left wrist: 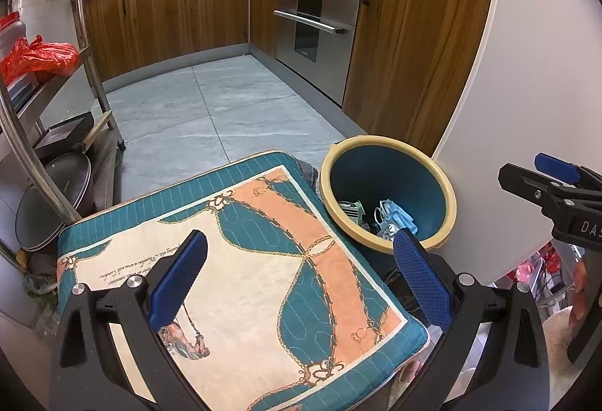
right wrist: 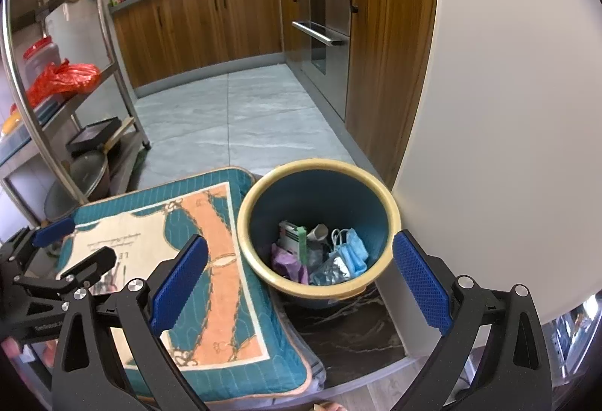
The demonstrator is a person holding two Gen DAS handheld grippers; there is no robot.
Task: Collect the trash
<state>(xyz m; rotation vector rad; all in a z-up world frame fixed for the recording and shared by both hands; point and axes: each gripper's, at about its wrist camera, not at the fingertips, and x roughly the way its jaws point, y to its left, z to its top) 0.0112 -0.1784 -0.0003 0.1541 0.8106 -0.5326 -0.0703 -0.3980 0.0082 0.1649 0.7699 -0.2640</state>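
1. Blue-walled trash bin (right wrist: 320, 200) with a cream-yellow rim, standing on dark marbled floor beside a white wall (right wrist: 508, 110), touching the edge of a cushion (right wrist: 210, 260) on its left.
2. Inside the bin, at the bottom: crumpled blue face masks (right wrist: 351, 247), a white-and-green box (right wrist: 291, 236), a purple wrapper (right wrist: 284, 260), a silvery foil piece (right wrist: 331, 270) and a small pale cup-like scrap (right wrist: 318, 231).
3. Right gripper (right wrist: 300, 281) released, blue pads wide apart, nothing between them; hovering over the bin's near rim and the cushion's right edge. Seen also at the far right edge of the left wrist view (left wrist: 557, 185), jaws spread there too.
4. Left gripper (left wrist: 301, 283) likewise released, blue pads well apart, empty; hanging above the cushion (left wrist: 244, 260), with the bin (left wrist: 387, 193) just beyond its right finger. Visible again at the left of the right wrist view (right wrist: 64, 249), jaws parted.
5. Cushion quilted in teal, peach and cream, with a chain-and-strap print and a line of script.
6. Grey tiled floor (left wrist: 210, 99) beyond, wooden cabinets (left wrist: 169, 8) and a steel oven (left wrist: 320, 16) along the far side.
7. Steel rack (right wrist: 75, 80) on the left, carrying a red plastic bag (right wrist: 64, 78), a dark box (right wrist: 96, 134) and a lidded pan (right wrist: 88, 172) lower down.
8. No trash lying on the cushion or floor within sight; every piece visible sits in the bin.
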